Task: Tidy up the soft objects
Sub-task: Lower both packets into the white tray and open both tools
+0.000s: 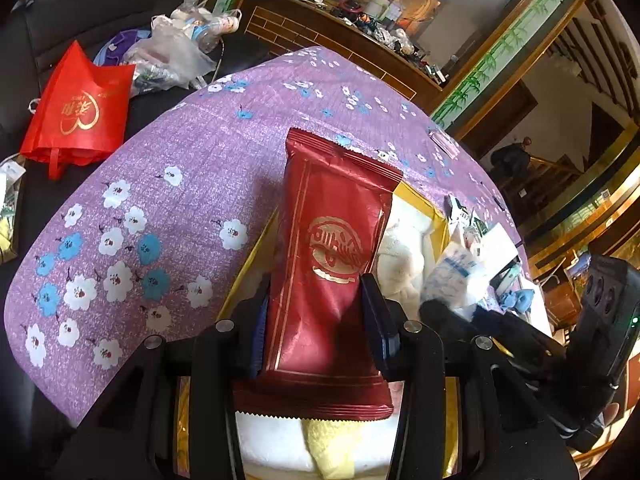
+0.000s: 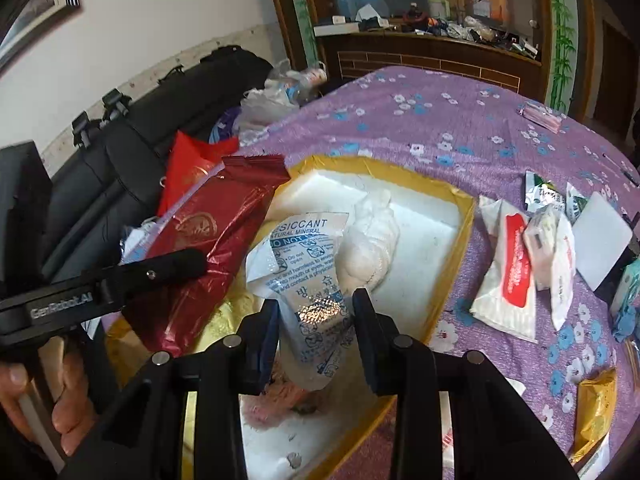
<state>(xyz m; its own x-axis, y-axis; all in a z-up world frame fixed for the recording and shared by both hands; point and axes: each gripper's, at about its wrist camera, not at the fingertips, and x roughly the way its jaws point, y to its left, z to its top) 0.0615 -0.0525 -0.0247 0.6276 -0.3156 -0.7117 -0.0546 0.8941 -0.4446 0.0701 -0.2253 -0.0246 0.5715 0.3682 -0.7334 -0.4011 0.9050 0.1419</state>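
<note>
We are partway through; the gold-rimmed box (image 2: pixel 466 216) with its white foam lining already holds a white plush toy (image 2: pixel 370 240), a yellow cloth (image 1: pixel 336 448) near its close end, and something pinkish beneath our right tool that we cannot make out clearly. Our left gripper (image 1: pixel 316 312) is clamped on a dark red foil packet (image 1: pixel 328 256), held up over the box and not yet set down; our right gripper (image 2: pixel 316 316) pinches a white desiccant sachet (image 2: pixel 304 276) with blue print, likewise hanging above the foam floor.

So two pieces are in hand and, as we judge it, about to go in; what is left lies on the purple flowered tablecloth (image 1: pixel 168 168) to the right of the box: a tissue pack with a red label (image 2: pixel 510 272), a few small white and green sachets (image 2: pixel 550 200), a white square pad (image 2: pixel 600 236), a blue item at the edge (image 2: pixel 626 316), and a yellow wrapped packet (image 2: pixel 596 412) near the close corner; a pink pack (image 2: pixel 540 116) sits well apart at the far side.

The two tools are close together over the same box, and the red packet is long, so they may crowd each other on release; the plush toy takes up the middle of the floor. Off the table, a red tote bag (image 1: pixel 78 108) and plastic bags (image 1: pixel 176 52) rest on a black seat, out of our way.
</note>
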